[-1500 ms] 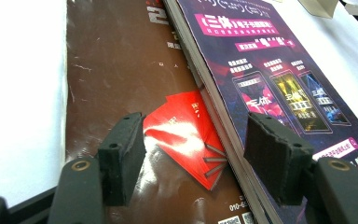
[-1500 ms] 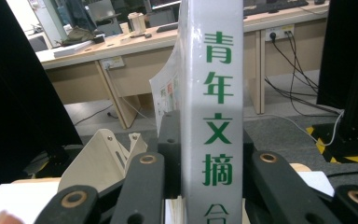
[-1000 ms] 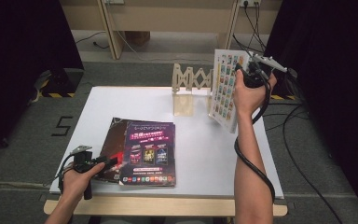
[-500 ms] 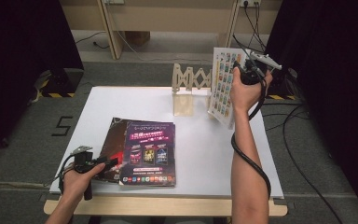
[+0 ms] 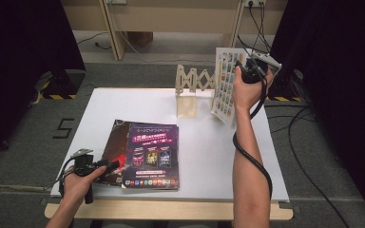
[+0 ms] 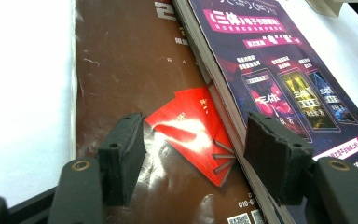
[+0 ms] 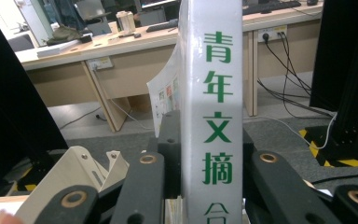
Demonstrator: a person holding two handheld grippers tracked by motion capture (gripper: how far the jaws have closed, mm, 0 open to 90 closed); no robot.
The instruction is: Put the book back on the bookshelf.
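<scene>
Black tongs (image 6: 200,170), brass rivets, black cables.

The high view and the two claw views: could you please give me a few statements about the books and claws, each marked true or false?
1. The right claw grips a white-spined book upright above the table. True.
2. The left claw is clamped on the purple magazine. False: its jaws stand open over the brown magazine.
3. The purple magazine lies partly on the brown one. True.
4. The wooden rack already holds two books. False: it holds none.
</scene>
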